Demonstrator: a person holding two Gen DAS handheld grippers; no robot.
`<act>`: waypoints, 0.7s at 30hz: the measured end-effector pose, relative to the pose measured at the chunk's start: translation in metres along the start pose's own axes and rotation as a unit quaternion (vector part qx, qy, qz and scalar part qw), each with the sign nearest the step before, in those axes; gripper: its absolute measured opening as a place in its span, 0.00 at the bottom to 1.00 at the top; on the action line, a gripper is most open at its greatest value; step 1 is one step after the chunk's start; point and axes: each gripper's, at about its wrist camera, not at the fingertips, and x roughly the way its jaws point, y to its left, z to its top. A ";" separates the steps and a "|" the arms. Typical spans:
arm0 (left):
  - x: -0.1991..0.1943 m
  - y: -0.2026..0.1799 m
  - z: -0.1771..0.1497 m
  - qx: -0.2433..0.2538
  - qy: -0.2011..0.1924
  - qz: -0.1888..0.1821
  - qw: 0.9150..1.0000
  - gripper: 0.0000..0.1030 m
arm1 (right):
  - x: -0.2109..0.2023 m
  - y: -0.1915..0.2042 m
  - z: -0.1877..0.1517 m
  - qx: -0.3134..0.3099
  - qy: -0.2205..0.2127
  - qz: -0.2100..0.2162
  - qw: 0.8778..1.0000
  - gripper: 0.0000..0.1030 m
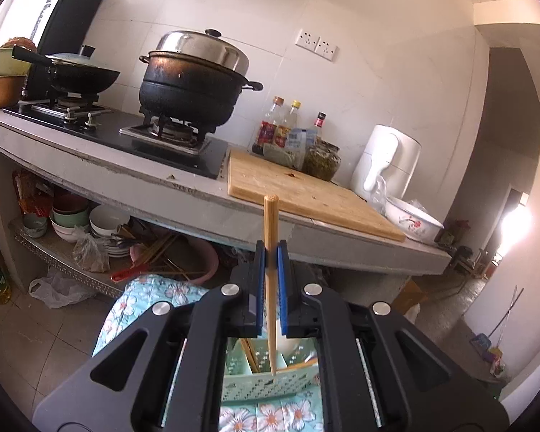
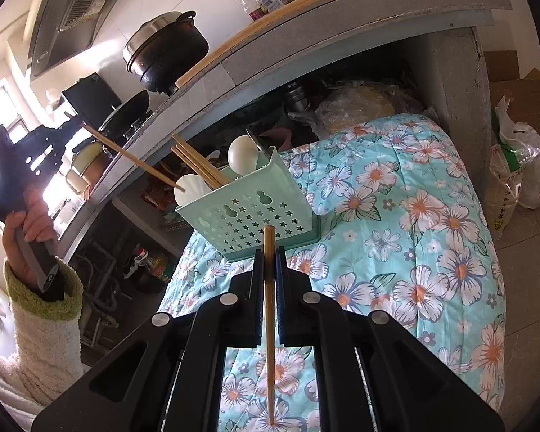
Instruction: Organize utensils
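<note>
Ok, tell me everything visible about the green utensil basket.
The green utensil basket looks like pale mint plastic, its wall punched with star and gourd-shaped holes. It sits upright on the floral quilt, divided into compartments, holding wooden chopsticks and white spoons. Neither gripper touches it; the left gripper's chopstick hangs over it.

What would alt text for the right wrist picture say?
A hand-held gripper clamps one wooden chopstick above a flowered cloth, facing a green utensil basket holding chopsticks and spoons. At left, a person's hand lifts another gripper with a chopstick.

two tools (image 1: 270, 252), one basket (image 2: 248, 216), two held chopsticks (image 1: 271, 288)
</note>
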 end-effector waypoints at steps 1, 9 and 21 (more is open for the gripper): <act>0.006 -0.001 0.001 0.002 -0.010 0.005 1.000 0.06 | 0.001 0.000 0.000 0.000 0.001 0.000 1.000 0.06; 0.053 -0.003 -0.018 0.022 -0.003 0.035 0.999 0.06 | 0.008 -0.002 -0.002 0.001 0.014 -0.001 1.000 0.06; 0.086 0.006 -0.057 0.019 0.049 0.029 0.998 0.06 | 0.010 -0.002 -0.002 0.000 0.020 -0.003 1.000 0.06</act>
